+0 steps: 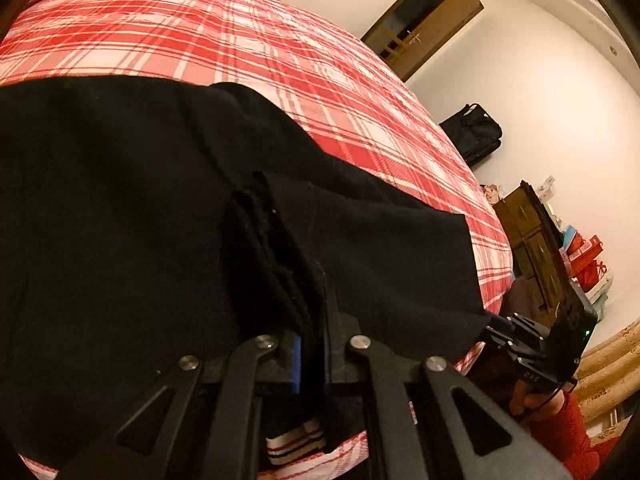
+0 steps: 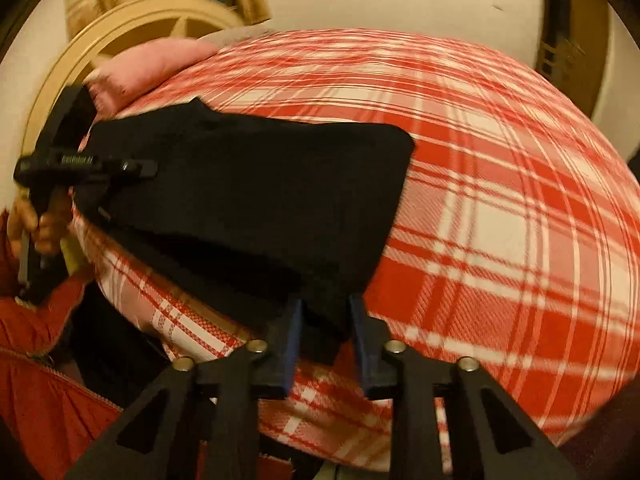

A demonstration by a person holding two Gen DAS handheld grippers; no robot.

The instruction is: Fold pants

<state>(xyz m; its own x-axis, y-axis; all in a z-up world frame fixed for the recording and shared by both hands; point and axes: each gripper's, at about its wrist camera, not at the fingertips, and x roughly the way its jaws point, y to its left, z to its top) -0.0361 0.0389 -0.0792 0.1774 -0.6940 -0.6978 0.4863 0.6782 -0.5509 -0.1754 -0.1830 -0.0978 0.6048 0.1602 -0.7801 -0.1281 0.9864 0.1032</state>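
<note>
Left claw (image 1: 312, 360) clamped on black pants (image 1: 140, 200), right claw (image 2: 324, 336) apart around their corner; claw lettering unreadable.

Home bedroom, plaid-covered bed (image 1: 280, 48), wardrobe (image 1: 432, 20), pillow (image 2: 152, 68)

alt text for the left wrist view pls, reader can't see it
The left gripper is shut on a bunched edge of the black pants, which lie across a bed with a red and white plaid sheet. At lower right, a hand in a red sleeve holds the right gripper.
</note>
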